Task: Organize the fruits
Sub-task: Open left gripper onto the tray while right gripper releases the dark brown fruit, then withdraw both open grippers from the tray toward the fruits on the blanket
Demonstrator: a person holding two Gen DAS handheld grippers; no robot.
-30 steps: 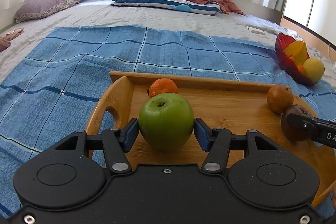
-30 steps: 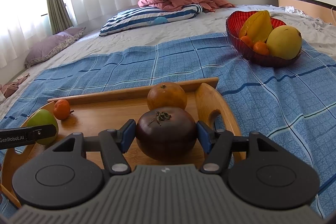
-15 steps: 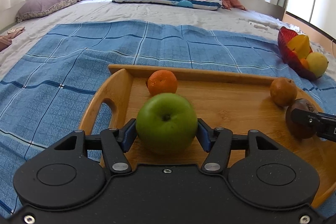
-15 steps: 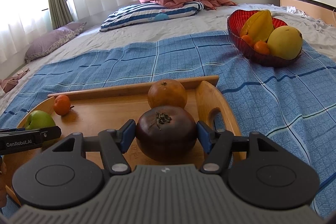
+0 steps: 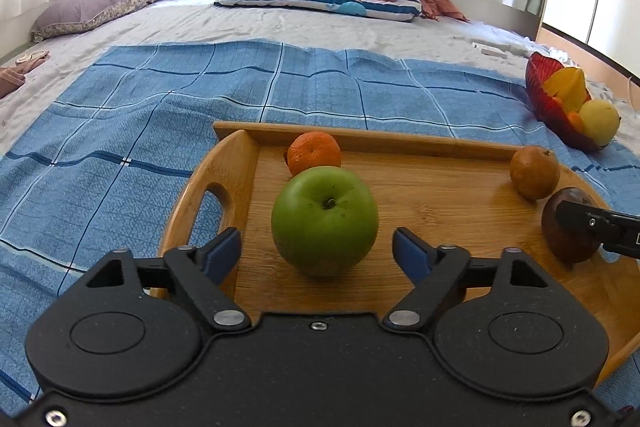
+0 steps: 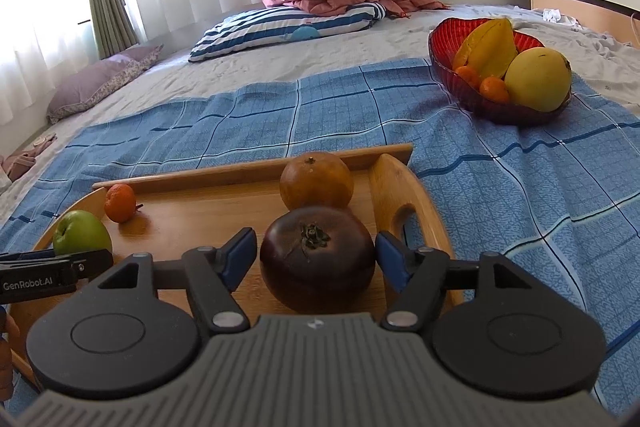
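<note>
Both pairs of fingers are spreading: green apple sits free between the left gripper fingers, dark persimmon between the right gripper fingers.

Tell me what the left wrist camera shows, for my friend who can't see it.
A green apple sits on a wooden tray between the opening jaws of the left gripper, not touching them. A small orange lies behind it.
</note>
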